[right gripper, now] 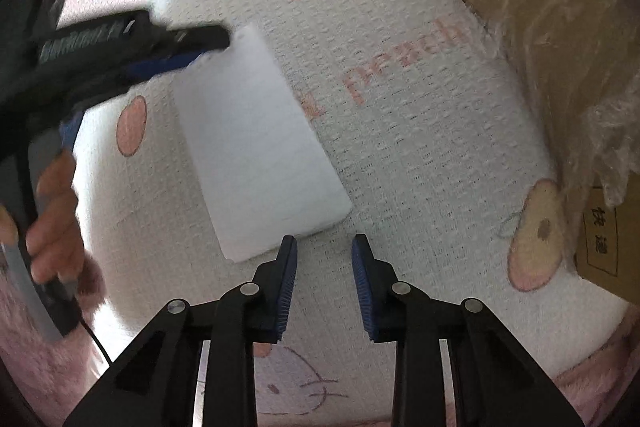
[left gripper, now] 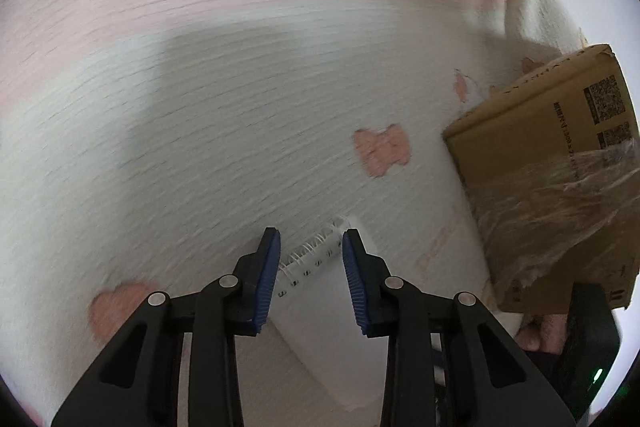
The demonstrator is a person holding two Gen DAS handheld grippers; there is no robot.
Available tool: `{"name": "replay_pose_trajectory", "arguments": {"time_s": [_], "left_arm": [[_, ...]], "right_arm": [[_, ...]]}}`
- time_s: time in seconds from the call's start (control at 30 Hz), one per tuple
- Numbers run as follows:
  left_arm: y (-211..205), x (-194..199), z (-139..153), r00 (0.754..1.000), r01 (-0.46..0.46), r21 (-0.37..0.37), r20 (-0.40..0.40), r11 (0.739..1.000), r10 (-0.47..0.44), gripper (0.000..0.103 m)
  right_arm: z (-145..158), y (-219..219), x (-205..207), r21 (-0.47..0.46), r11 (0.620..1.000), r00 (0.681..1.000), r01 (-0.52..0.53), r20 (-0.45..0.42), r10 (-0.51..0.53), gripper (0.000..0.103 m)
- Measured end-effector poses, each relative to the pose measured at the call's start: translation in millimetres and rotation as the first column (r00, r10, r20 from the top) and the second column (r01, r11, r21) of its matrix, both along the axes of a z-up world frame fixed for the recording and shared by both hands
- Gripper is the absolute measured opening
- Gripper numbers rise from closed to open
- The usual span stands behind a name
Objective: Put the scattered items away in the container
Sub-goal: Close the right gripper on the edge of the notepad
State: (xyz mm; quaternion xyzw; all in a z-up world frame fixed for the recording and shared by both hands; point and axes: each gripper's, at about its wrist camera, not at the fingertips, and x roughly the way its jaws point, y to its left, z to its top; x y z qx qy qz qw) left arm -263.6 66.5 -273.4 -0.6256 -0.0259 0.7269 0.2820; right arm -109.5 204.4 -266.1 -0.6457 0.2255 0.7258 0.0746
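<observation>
A white woven blanket with pink bows (right gripper: 400, 155) carries your white spiral-bound notepad (right gripper: 256, 147), not yet in the brown cardboard box (left gripper: 560, 163) nearby. Your left gripper (left gripper: 310, 247) straddles its spiral edge, jaws parted; your right gripper (right gripper: 324, 255) hangs released, empty.

My left camera looks down close along its fingers at the notebook (left gripper: 320, 291), the box (left gripper: 552, 163) off to its right. My right camera, equally low, shares that notebook (right gripper: 256, 147), box (right gripper: 532, 39) and blanket (right gripper: 420, 147).
</observation>
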Motion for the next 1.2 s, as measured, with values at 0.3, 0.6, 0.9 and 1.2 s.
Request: {"name": "replay_pose_trajectory", "arguments": {"time_s": [0.3,0.6,0.9,1.2], "left_arm": [[-60,67,-1,0.988,-0.117,-0.028,0.102,0.993,0.119,0.035],[-75,131,-2,0.970,-0.179,-0.055,0.154,0.982,0.186,0.035],[-76,110,3,0.958,-0.239,-0.038,0.155,0.970,0.242,0.039],[-62,109,-1,0.965,-0.216,-0.083,0.137,0.973,0.226,0.039]], "right_arm": [[13,7,-23,0.023,0.996,0.990,-0.087,-0.108,0.089,0.029],[14,12,15,-0.051,0.998,0.994,-0.036,-0.105,0.030,0.033],[-6,11,33,-0.168,0.982,0.991,0.085,-0.092,-0.102,0.033],[-8,1,22,-0.164,0.980,0.985,0.111,-0.116,-0.131,0.033]]}}
